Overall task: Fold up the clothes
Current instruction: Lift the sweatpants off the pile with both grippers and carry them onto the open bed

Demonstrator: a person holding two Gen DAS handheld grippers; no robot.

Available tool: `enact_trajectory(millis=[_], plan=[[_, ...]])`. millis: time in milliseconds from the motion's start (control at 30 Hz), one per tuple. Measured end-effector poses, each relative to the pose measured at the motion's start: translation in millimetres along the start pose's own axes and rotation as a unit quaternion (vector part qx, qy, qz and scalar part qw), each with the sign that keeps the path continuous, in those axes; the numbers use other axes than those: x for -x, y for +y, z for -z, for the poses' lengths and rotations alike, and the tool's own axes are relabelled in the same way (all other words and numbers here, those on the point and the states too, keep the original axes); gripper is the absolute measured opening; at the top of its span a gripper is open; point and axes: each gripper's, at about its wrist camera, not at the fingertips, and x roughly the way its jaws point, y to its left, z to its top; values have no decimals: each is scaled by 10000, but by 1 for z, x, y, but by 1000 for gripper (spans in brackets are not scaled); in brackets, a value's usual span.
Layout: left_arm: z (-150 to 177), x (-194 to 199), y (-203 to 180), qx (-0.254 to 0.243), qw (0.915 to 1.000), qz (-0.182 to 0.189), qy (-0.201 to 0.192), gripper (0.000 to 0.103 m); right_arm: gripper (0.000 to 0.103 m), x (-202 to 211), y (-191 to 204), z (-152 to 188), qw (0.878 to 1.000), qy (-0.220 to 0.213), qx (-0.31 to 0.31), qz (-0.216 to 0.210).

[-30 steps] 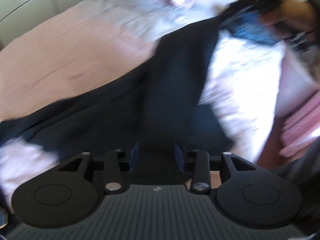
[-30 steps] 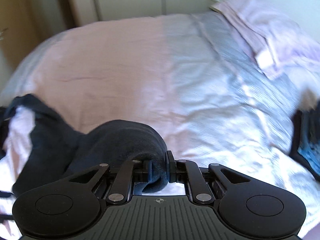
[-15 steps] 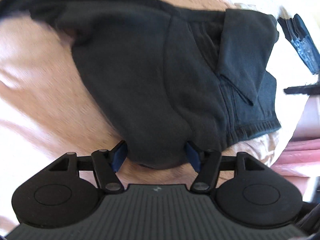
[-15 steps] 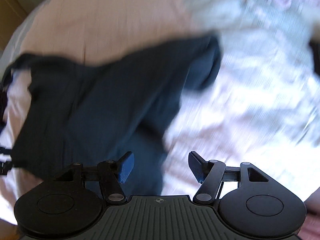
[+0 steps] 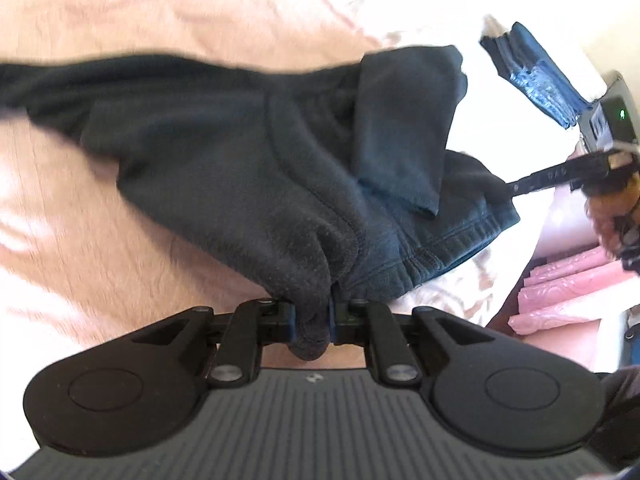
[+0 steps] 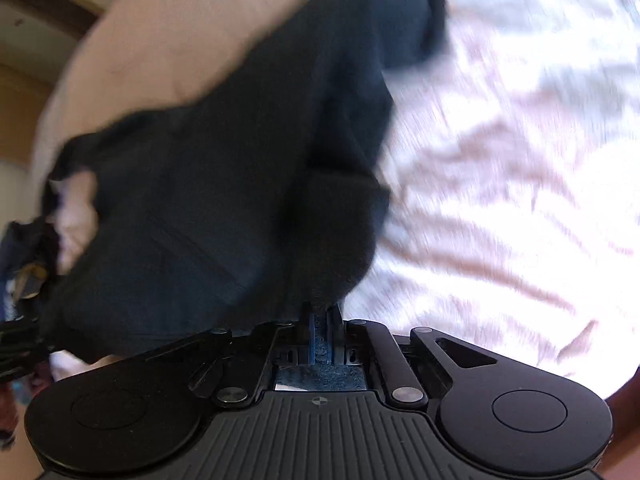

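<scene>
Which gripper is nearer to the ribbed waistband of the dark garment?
Left. The left gripper is closing on a fleece bunch right beside the waistband. The right gripper, shut on the dark garment, shows no waistband near it.

Both wrist cams: close, steep-down, sharing garment [image 5: 248,168].

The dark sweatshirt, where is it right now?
The dark sweatshirt lies on the pink bedspread, near edge pinched in the left tool.
</scene>
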Motion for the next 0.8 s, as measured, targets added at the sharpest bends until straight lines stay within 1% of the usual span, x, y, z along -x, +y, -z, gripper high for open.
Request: enact_trajectory(millis=[133,200,233,267,400,500,533,633,667,767,800], plan=[[-1,23,-34,-15,9994,-166,-298,9,2,46,-5,-19,9981,-103,569,-233],[7,28,-56,71,9992,-178,-341,9,2,69,-13,-28,9956,-128,877,-316],[13,28,-70,74,9994,-122,-325,9,2,81,-17,-32,9940,-139,1029,-337],[18,26,-84,65,9995,-59,-298,9,2,94,-22,-34,9922,-142,1197,-313],[36,16,-147,-281,9989,377,69,9,2,142,-52,-39,9865,-138,1624,-138],[37,-1,-185,-602,9953,703,289,9,2,170,-77,-39,9850,-88,1720,123],[35,-8,-195,-721,9942,713,345,9,2,173,-80,-38,9854,-74,1688,226],[25,-27,-210,-1061,9897,802,534,9,2,178,-92,-32,9885,-28,1450,433],[22,-32,-211,-1167,9873,849,662,9,2,181,-96,-29,9891,-27,1388,496],[14,-38,-200,-1312,9812,976,1022,11,2,195,-97,-25,9882,-95,1369,682],[12,-35,-193,-1336,9799,1039,1053,13,2,196,-94,-24,9882,-121,1347,715]])
